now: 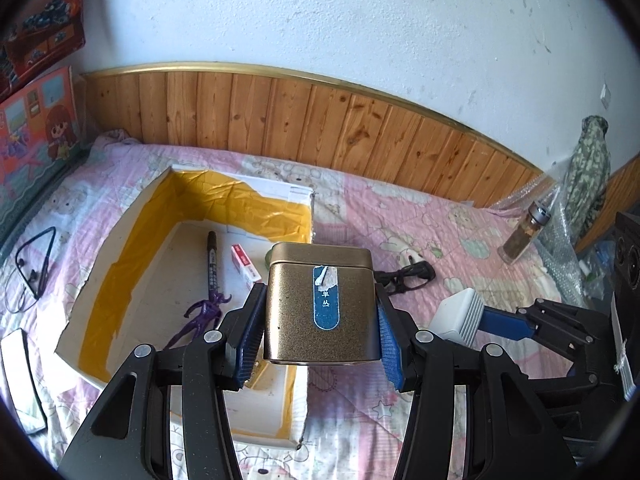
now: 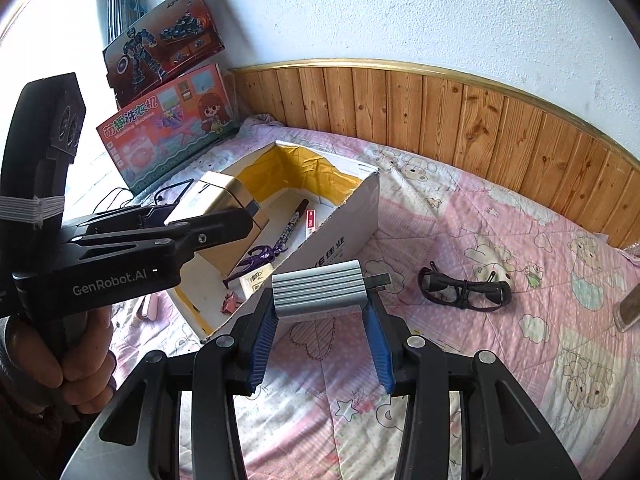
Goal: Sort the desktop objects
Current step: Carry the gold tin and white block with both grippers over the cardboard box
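Pink quilted bedding (image 1: pixel 420 216) with cartoon bears covers a bed set against a wood-panelled wall (image 1: pixel 320 120), and it serves as the sorting surface.

In the left wrist view a white cardboard box (image 1: pixel 120 232) lined with yellow tape sits at about nine o'clock from centre. A black marker (image 1: pixel 211 260), a small red-and-white pack (image 1: pixel 245 262) and a purple figurine (image 1: pixel 204 314) already lie in it, so it looks to be the collection bin.

The left hand-held gripper (image 1: pixel 320 324) is clenched on a gold tin (image 1: pixel 320 300), its blue pads pressing both side walls. The tin hangs upright over the box's near right corner, a hold that would keep the lid on top while it is carried in.

The right hand-held gripper (image 2: pixel 320 320) grasps a ribbed silver block (image 2: pixel 320 288) across its width, a dark tab sticking out at three o'clock. It hovers above the bedding just beside the box's long wall, probably waiting its turn behind the tin.

Dark glasses (image 2: pixel 464 290) lie on the quilt at three o'clock in the right wrist view, and a glass jar (image 1: pixel 524 236) leans at two o'clock in the left wrist view; both seem unsorted. Toy boxes (image 2: pixel 168 92) lean against the wall at ten o'clock.
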A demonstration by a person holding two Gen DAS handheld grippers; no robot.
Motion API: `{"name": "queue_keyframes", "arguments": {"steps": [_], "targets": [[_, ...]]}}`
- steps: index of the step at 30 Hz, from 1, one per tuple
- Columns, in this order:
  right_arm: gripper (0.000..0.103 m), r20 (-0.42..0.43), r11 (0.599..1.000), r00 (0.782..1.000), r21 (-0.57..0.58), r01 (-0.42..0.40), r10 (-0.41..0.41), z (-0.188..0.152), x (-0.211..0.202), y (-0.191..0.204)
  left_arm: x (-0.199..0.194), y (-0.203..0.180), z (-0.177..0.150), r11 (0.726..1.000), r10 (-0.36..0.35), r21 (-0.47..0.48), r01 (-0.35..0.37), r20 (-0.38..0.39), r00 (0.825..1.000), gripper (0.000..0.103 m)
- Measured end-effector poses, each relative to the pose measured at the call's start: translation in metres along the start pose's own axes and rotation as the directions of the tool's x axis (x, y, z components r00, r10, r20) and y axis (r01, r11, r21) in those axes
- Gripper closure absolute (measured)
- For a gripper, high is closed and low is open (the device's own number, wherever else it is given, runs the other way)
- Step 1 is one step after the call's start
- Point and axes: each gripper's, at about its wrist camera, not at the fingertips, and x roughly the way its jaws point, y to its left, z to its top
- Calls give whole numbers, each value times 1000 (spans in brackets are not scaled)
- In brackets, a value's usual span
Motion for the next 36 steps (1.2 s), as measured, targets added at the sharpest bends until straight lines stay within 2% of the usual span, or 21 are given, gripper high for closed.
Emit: {"name": "queue_keyframes", "arguments": {"steps": [18, 36], "targets": [[59, 35, 998, 999, -61, 1, 1, 14, -1, 45, -18, 39, 7, 998, 14, -54, -12, 26, 1000, 51], [59, 63, 998, 998, -69, 9, -4, 31, 9, 73, -16, 88, 11, 991, 36, -129, -34, 13, 999, 51]]}}
